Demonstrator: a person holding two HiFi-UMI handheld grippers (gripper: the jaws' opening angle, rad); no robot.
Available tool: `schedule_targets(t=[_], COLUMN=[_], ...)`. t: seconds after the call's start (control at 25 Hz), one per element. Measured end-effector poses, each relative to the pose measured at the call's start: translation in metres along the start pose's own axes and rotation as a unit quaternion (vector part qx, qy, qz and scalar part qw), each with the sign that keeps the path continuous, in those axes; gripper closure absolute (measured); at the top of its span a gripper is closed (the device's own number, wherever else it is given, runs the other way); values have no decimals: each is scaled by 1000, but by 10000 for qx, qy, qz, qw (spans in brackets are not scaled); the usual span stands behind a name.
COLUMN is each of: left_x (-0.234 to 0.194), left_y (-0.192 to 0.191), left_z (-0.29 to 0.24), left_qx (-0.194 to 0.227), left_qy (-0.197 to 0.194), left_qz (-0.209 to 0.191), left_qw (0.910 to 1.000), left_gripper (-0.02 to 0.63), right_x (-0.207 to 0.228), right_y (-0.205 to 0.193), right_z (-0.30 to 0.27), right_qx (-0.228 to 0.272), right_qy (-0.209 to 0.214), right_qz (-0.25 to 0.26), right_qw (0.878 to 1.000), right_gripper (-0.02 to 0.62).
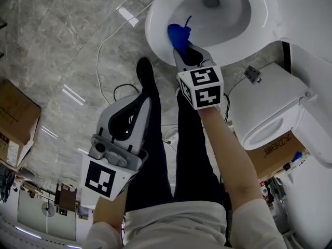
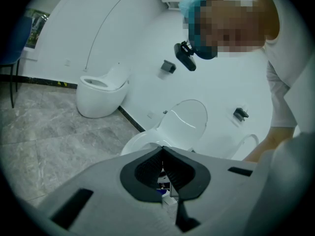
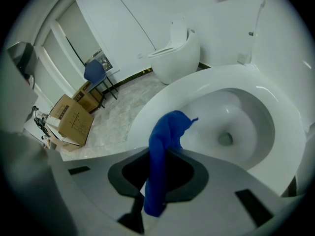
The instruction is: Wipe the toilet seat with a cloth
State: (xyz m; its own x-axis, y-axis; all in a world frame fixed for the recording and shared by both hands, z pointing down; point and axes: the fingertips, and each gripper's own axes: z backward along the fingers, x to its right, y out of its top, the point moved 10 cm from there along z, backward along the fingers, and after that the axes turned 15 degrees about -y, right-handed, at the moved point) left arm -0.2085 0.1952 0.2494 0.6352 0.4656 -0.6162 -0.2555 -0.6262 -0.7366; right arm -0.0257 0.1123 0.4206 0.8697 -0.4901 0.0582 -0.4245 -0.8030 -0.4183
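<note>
The white toilet seat (image 1: 155,40) rings the open bowl (image 1: 212,9) at the top of the head view. My right gripper (image 1: 182,43) is shut on a blue cloth (image 1: 179,34), which rests on the seat's near rim. In the right gripper view the blue cloth (image 3: 165,146) hangs pinched between the jaws of my right gripper (image 3: 165,156), over the seat (image 3: 147,112) beside the bowl (image 3: 226,127). My left gripper (image 1: 143,98) is shut and holds nothing, held back above the floor to the left of the person's legs. Its closed tips (image 2: 162,152) point toward the toilet's raised lid (image 2: 187,119).
A second white toilet (image 1: 270,113) stands at the right with a cardboard box (image 1: 275,150) by it. Another cardboard box (image 1: 15,121) sits at the left. Cables (image 1: 111,38) trail over the grey tiled floor. The person's dark trousers (image 1: 155,154) and black shoe (image 1: 145,71) stand before the bowl.
</note>
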Motion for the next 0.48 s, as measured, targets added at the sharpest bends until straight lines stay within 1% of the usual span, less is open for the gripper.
schedule_targets(t=[0.32, 0.48], left_x=[-5, -10], left_y=[-2, -2], left_z=[7, 10], left_qx=[-11, 61], left_qy=[54, 72], left_qz=[109, 48], left_qw=[9999, 9999], left_gripper=[601, 601], right_x=[-6, -11], right_y=[7, 10], right_z=[-3, -4], right_qx=[41, 84], right_qy=[-19, -30], right_qz=[-96, -124], right_qw=[9999, 9999], right_gripper=[541, 541])
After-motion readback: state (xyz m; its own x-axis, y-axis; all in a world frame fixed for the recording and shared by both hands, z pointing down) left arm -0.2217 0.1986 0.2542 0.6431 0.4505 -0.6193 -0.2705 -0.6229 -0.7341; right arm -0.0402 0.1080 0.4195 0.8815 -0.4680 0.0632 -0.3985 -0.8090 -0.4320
